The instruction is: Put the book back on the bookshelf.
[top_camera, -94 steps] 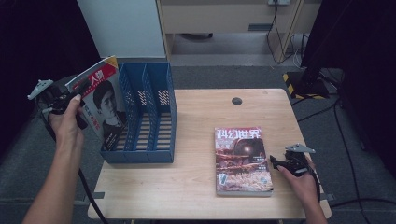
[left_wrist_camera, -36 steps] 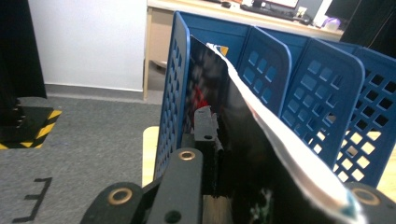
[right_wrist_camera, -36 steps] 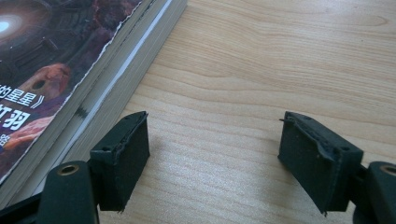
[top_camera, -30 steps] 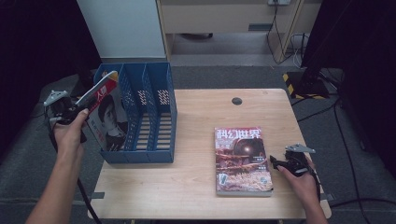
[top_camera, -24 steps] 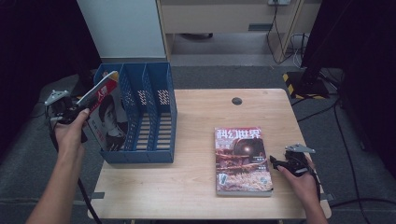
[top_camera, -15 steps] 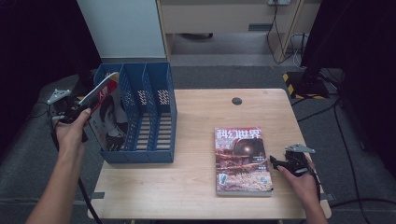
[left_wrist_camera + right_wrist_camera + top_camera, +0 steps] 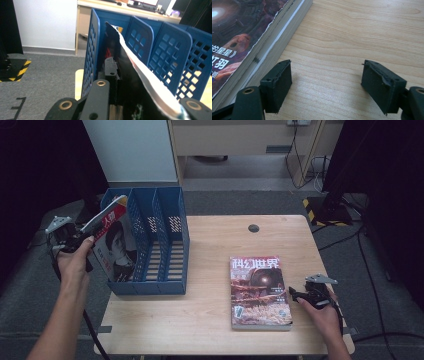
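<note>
The magazine [image 7: 116,242] stands tilted in the leftmost slot of the blue rack [image 7: 165,240], its lower end down between the dividers and its top corner leaning out to the left, above the rack's rim. Its long axis runs from low in the slot up toward the left claw [image 7: 80,236], and its cover with a portrait faces the person. The left claw is pinching the magazine's upper edge; in the left gripper view the pages [image 7: 140,75] run between the black jaws, with the rack's perforated wall [image 7: 88,57] just to the left.

The rack sits on the left part of a pale wooden counter [image 7: 210,305], reaching its left edge. A second magazine [image 7: 259,291] lies flat on the right part, its long axis running away from the person. The right claw [image 7: 296,295] rests just beside that magazine's right edge, its jaws spread with only bare wood [image 7: 332,57] between them.

A small dark disc [image 7: 253,228] lies near the counter's far edge. Around it are grey carpet [image 7: 30,285], a white panel [image 7: 132,150] behind the rack, and cables [image 7: 320,165] at the far right.
</note>
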`<state>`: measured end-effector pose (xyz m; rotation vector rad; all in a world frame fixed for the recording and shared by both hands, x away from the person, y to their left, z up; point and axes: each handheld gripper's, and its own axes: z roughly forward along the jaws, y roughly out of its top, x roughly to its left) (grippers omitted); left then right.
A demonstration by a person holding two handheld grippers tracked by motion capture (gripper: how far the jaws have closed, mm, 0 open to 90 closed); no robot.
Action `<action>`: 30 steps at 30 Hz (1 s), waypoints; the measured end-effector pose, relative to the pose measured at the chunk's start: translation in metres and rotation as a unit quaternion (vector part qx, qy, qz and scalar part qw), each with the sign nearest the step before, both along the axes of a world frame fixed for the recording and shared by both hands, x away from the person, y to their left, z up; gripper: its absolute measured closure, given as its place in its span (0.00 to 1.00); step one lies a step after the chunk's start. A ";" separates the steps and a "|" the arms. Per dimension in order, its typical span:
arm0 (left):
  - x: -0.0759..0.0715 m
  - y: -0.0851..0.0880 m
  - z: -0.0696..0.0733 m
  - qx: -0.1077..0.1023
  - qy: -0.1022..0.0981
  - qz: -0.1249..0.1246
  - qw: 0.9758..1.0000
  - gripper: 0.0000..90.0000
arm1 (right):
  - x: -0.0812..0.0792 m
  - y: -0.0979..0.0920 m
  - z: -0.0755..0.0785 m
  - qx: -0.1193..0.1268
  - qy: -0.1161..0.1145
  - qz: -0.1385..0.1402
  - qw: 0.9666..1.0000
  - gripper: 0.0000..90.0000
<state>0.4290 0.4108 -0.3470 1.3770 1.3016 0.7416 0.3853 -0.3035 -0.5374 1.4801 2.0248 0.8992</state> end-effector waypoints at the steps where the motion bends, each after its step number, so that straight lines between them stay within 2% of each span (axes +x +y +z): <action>1: 0.000 0.001 0.001 -0.007 -0.003 0.002 1.000 0.94 | 0.000 0.000 0.000 0.000 0.000 0.000 1.000 0.27; 6: -0.001 0.004 0.004 -0.025 -0.013 0.003 1.000 0.94 | 0.000 0.000 0.000 0.000 0.000 0.000 1.000 0.27; 17: 0.003 -0.003 0.011 -0.025 -0.025 -0.002 0.999 0.95 | 0.000 0.000 0.000 0.000 0.000 0.000 1.000 0.27; 23: 0.003 -0.004 0.013 -0.027 -0.034 0.008 0.999 0.95 | 0.000 0.000 0.000 0.000 0.000 0.000 1.000 0.27; 30: 0.003 -0.002 0.013 -0.034 -0.058 0.011 0.998 0.95 | 0.000 0.000 0.000 0.000 0.000 0.000 1.000 0.27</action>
